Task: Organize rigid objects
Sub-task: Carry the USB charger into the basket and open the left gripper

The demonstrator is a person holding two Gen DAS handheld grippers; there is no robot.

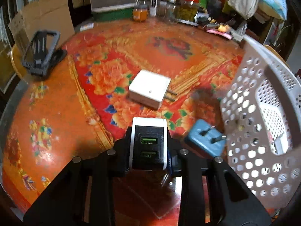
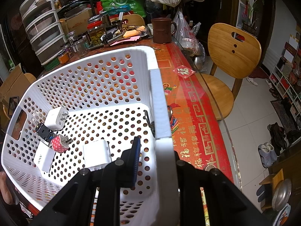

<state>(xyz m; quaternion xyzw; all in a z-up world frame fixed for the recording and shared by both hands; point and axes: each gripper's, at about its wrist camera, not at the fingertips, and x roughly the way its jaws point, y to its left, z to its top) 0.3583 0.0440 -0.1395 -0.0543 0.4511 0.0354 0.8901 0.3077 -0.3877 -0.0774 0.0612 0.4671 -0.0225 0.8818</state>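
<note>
Cluttered with jars, bags and boxes along its far edge, the round counter (image 1: 56, 101) wears a red and orange flowered cloth under glass. About half the sorting looks done. Inside the white perforated basket (image 2: 116, 56), ahead and left of the right hand-held gripper (image 2: 156, 156), five chargers already lie: a white plug adapter (image 2: 55, 119), a small black one (image 2: 44, 131), a red dotted one (image 2: 61, 143), a white block with green lettering (image 2: 44, 159) and a plain white cube (image 2: 96, 153).

The right hand-held gripper is clamped narrowly on the basket's side wall, one finger inside and one outside, apparently steadying or tilting it. The left hand-held gripper (image 1: 148, 150) holds a black-and-white USB charger (image 1: 148, 144) between its fingers, its two green ports facing the camera, above the counter and just left of the basket.

Left to do, by my reading: this held charger must go in, then the blue adapter (image 1: 206, 141) lying just right of that gripper beside the basket, then the large white charger (image 1: 149, 88) straight ahead. A dark phone stand (image 1: 42, 54) sits far off to the left; whether it belongs in the basket I cannot tell.
</note>
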